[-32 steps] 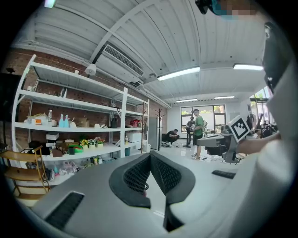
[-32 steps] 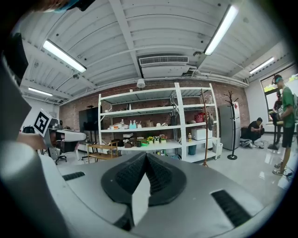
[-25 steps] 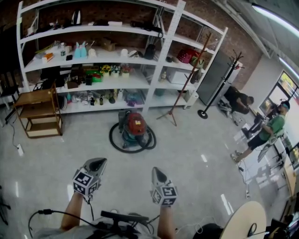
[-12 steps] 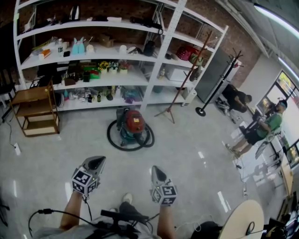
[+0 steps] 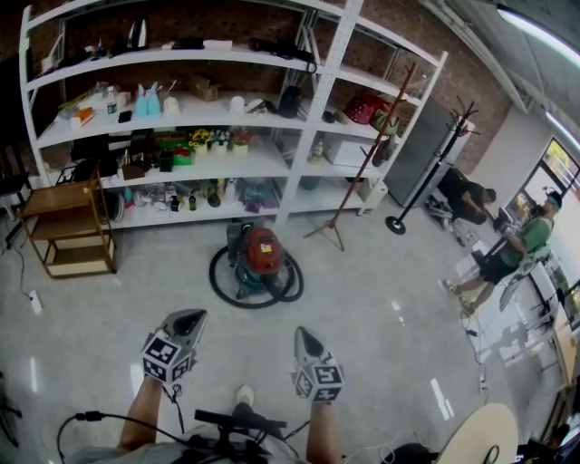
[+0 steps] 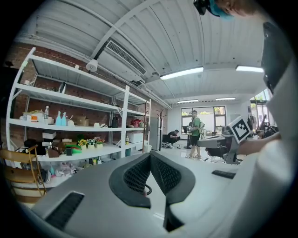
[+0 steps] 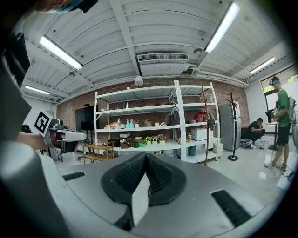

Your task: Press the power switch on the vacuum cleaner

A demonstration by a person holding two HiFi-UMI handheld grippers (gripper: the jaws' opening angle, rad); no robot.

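Jaws shut and empty on left gripper (image 5: 186, 317) and right gripper (image 5: 304, 335); vacuum cleaner (image 5: 261, 254) well ahead, between them, neither clearly nearer.

Bare floor (image 5: 109, 299) up to the vacuum cleaner (image 5: 262, 251), hose ring (image 5: 220, 288) around it, shelving (image 5: 304, 136) just behind, tripod (image 5: 332, 228) near.

White shelving (image 5: 299, 109), brick wall (image 5: 217, 27), glossy floor (image 5: 381, 299)

Switch on vacuum cleaner (image 5: 261, 254) too small to tell; round table (image 5: 471, 430) cut off at btm-right edge
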